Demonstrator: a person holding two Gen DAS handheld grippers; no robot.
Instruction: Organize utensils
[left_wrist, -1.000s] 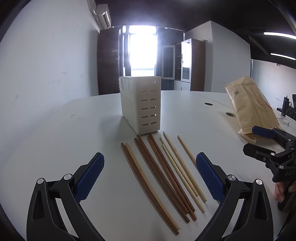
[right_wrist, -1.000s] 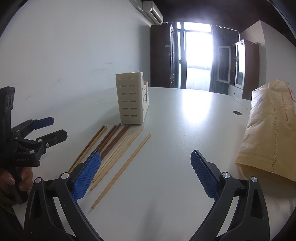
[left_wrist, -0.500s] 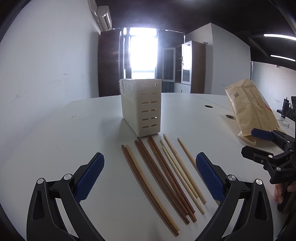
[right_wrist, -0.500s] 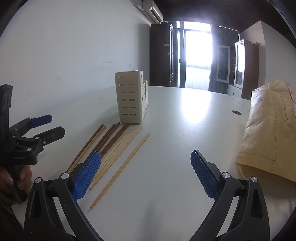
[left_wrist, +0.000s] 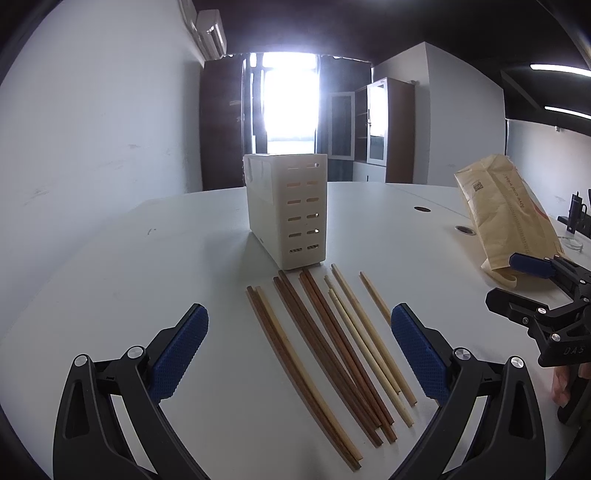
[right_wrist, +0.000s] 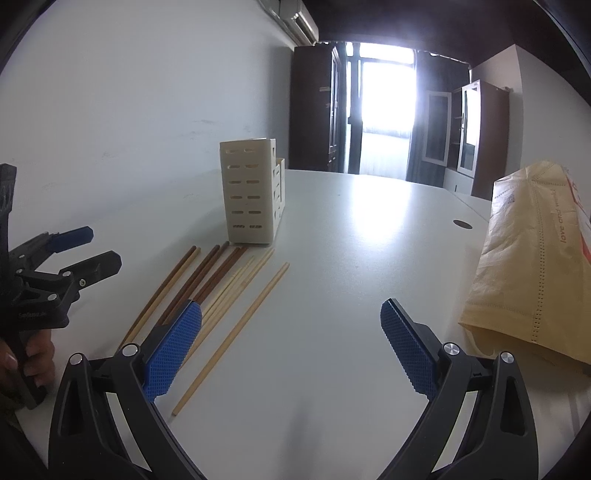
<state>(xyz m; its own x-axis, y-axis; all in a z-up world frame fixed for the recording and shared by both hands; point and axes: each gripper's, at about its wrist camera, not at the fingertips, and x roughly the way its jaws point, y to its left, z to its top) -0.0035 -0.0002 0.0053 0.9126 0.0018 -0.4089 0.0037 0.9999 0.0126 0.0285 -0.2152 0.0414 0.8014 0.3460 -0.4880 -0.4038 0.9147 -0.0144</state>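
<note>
**Utensil station: both tools open above the counter**

The left tool (left_wrist: 299, 332) hovers over the white counter (left_wrist: 129, 295) with its blue-padded fingers (left_wrist: 177, 349) spread wide and nothing between them. The right tool (right_wrist: 291, 336) is likewise spread wide and empty, hovering over a bare part of the counter.

The loose wooden chopsticks (left_wrist: 332, 347) lie flat on the counter in a fanned row. In the left wrist view they run from 12 o'clock towards 5 o'clock, directly below the gap of the left tool. The dark brown sticks lie on the 9 o'clock side of the row and the pale sticks on the 3 o'clock side. One pale chopstick (right_wrist: 236, 332) lies slightly apart from the others; in the right wrist view it passes just beside the left finger of the right tool.

The cream slotted plastic utensil holder (left_wrist: 295, 210) stands upright at 12 o'clock from the chopsticks, just beyond their far tips.

A tan paper bag with printed lettering (right_wrist: 535, 258) lies at 3 o'clock, well apart from the chopsticks.

In the left wrist view the right tool appears at 3 o'clock; in the right wrist view the left tool (right_wrist: 83, 247) appears at 9 o'clock, held by a hand (right_wrist: 22, 362).
</note>
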